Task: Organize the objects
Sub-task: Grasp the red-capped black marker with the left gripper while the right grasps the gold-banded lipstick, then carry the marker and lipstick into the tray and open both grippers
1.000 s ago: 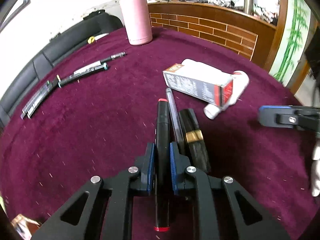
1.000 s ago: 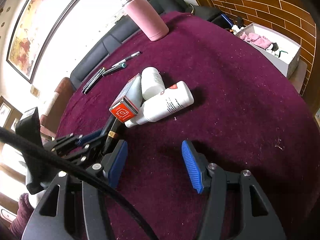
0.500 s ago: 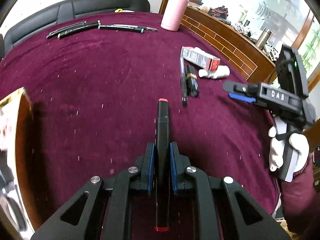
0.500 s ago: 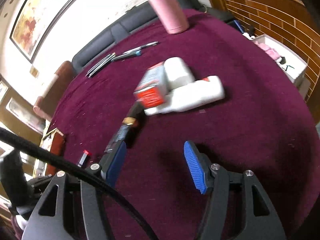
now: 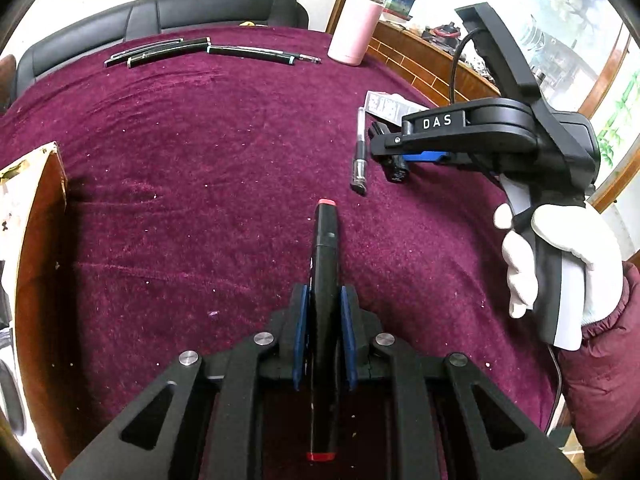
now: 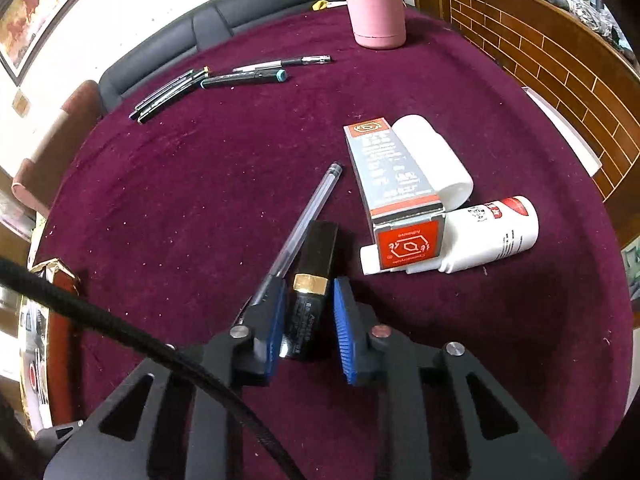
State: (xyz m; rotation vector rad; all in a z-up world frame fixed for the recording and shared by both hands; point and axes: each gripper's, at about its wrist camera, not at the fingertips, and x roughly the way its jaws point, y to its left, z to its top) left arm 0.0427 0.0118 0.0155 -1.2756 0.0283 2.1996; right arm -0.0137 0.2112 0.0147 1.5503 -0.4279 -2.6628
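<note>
My left gripper (image 5: 323, 292) is shut on a black marker (image 5: 326, 240) with red ends, held above the maroon tablecloth (image 5: 200, 200). My right gripper (image 6: 310, 284) straddles a black lipstick tube (image 6: 320, 244) with a gold band; its jaws are closing and the blue pads (image 6: 344, 320) sit against the tube's sides. A clear pen (image 6: 308, 208) lies along the tube's left side, partly under the left finger. In the left wrist view the right gripper (image 5: 386, 156) shows side-on over the tube (image 5: 396, 172), held by a white-gloved hand (image 5: 560, 248).
A grey and orange box (image 6: 394, 176) leans on two white bottles (image 6: 492, 232) just right of the tube. Several dark pens (image 5: 200, 50) lie in a row at the far edge. A pink flask (image 5: 354, 28) stands at the back. A wooden box (image 5: 36, 240) sits at the left edge.
My left gripper carried the marker away from the pile and turned left. My right gripper moved in over the lipstick tube and its jaws went from wide to narrow around it.
</note>
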